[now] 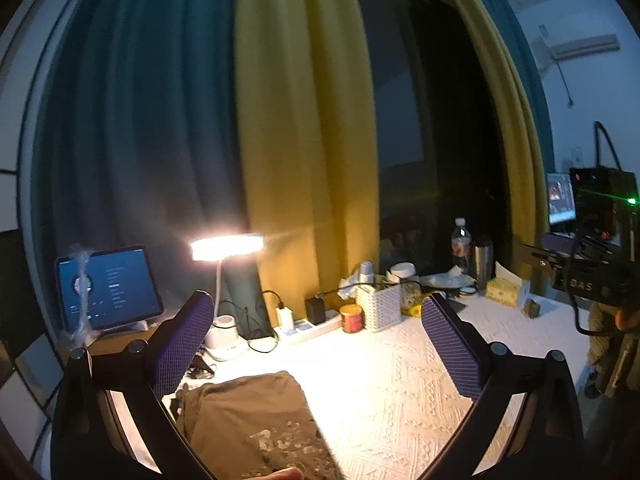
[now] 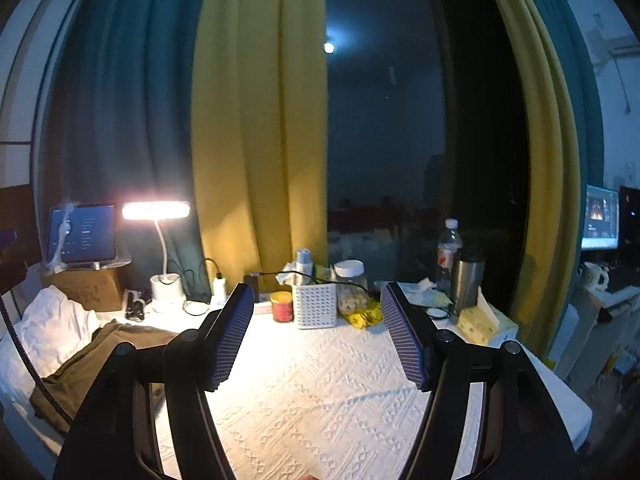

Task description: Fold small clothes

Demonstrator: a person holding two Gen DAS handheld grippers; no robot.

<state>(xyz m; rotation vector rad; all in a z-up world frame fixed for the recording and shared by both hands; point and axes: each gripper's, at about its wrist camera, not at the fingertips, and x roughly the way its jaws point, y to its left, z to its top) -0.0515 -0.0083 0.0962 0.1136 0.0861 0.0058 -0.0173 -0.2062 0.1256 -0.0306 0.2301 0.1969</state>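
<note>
Left wrist view: left claw (image 1: 316, 344), fingers apart, above olive-brown garment (image 1: 248, 420) at lower centre of the white worktop (image 1: 400, 380). Right claw (image 2: 318, 336) likewise apart, gripping nothing.

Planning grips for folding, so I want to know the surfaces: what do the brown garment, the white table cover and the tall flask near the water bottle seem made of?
Brown garment: soft matte woven fabric, judging by its limp creases. White table cover: textile with a raised geometric pattern, possibly knitted or quilted. Flask: brushed metal, likely stainless steel, given its dull grey sheen, with a dark lid.
</note>
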